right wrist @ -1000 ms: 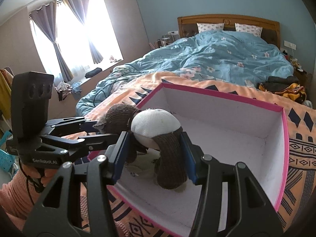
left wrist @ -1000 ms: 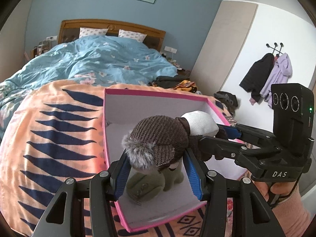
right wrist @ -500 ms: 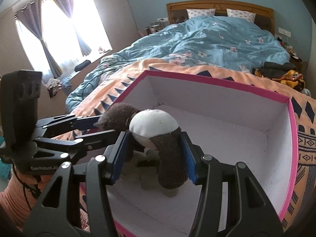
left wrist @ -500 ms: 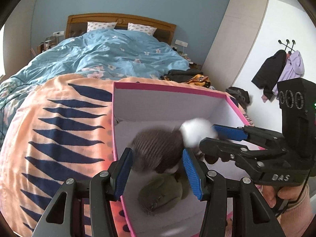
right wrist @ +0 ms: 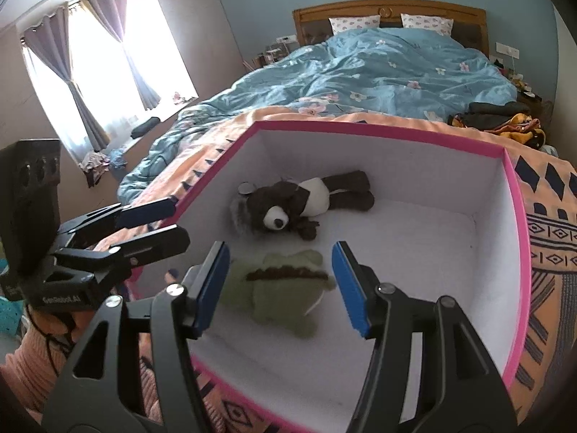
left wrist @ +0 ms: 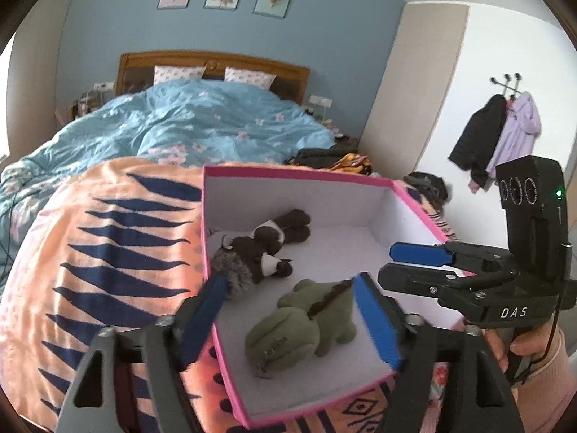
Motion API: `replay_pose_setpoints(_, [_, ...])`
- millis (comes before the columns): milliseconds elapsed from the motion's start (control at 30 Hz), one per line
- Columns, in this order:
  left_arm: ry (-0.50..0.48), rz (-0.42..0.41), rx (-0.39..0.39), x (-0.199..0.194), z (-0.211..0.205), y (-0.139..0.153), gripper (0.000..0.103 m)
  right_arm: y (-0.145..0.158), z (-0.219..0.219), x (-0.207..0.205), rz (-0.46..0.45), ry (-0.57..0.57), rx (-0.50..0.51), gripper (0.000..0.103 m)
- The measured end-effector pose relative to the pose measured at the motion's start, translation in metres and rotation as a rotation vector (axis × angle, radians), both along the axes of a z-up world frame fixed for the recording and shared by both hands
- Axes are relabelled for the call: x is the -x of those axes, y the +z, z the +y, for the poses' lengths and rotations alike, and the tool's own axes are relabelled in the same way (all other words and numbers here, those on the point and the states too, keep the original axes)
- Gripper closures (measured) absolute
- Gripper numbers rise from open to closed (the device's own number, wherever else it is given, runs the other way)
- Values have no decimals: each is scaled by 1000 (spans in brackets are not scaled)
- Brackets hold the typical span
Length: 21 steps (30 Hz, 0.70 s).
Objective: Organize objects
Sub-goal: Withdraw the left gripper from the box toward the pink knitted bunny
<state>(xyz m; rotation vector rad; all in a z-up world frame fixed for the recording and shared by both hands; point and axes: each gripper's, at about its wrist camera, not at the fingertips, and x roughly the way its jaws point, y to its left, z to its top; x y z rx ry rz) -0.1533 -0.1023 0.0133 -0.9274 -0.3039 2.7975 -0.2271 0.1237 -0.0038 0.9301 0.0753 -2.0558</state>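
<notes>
Pink-rimmed box (left wrist: pixel 292 173) on the orange patterned blanket (left wrist: pixel 108 238); inside, brown bear plush (right wrist: pixel 288 204) lying on its side toward the box's 10 o'clock corner, green dinosaur plush (right wrist: pixel 285 285) just beside it at 6 o'clock. Left gripper (left wrist: pixel 288 317): jaws wide apart, empty, above the dinosaur; its left finger hides part of the box wall. Right gripper (right wrist: pixel 281 281): jaws wide apart, empty; the dinosaur is blurred and partly hidden behind its fingers; the box's near corner is cut off.
</notes>
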Motion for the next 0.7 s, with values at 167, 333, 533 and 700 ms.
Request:
replay_pose_setpoints(167, [-24,70,-13,-30,3,8,14,9,21,-27,24,28,48,41])
replay_pose_setpoints(333, [-36,101,-18,-59,6,10,13,10,45,-58,48,47,72,39])
replay_pose_setpoints(533, [-19,83,-1,-87,11,-5,12,-6,69,-89,32,65,67,38])
replay_pose_setpoints(700, [-15,67,6,-104,17,-21,12,-27,81,-111,-5,73,51,38])
